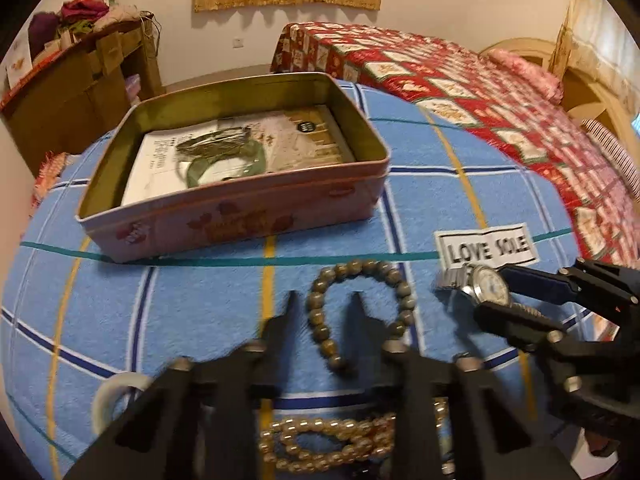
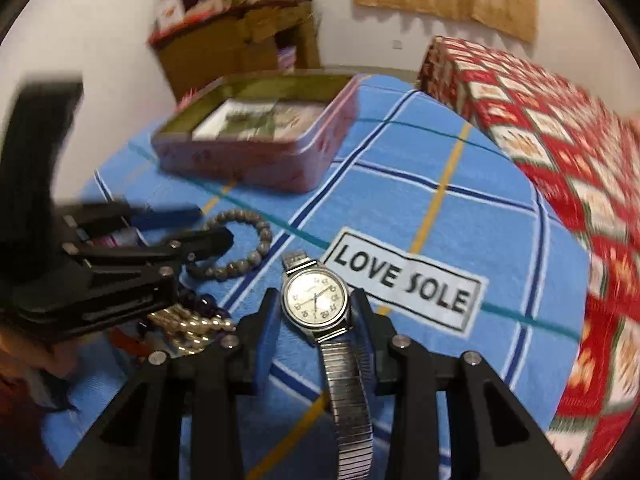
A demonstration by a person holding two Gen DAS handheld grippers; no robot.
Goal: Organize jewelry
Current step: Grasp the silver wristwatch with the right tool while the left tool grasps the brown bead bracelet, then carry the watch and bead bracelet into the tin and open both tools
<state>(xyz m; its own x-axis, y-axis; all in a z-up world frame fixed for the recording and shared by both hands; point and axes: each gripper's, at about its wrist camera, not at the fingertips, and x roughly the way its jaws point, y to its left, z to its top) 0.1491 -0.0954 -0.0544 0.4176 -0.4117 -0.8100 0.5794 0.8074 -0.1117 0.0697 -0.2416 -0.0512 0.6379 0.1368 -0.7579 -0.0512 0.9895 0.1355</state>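
A pink tin box [image 1: 240, 216] stands open on a blue checked towel [image 1: 180, 320], with a green bangle [image 1: 224, 164] and a paper card inside; it also shows in the right wrist view [image 2: 256, 160]. My left gripper [image 1: 326, 308] is open, its fingers astride a grey-green bead bracelet [image 1: 320, 312] that lies on the towel. My right gripper [image 2: 314, 308] is shut on a silver wristwatch [image 2: 316, 300], gripping its case from both sides; the metal strap hangs toward the camera. The watch also shows in the left wrist view [image 1: 488, 284].
A pearl-coloured bead string [image 1: 320, 440] and dark purple beads [image 2: 200, 304] lie near the towel's front edge, beside a white cup [image 1: 116, 396]. A "LOVE SOLE" label [image 2: 404, 280] is on the towel. A red patterned bed [image 1: 480, 92] lies to the right, a cluttered wooden cabinet [image 1: 80, 80] behind.
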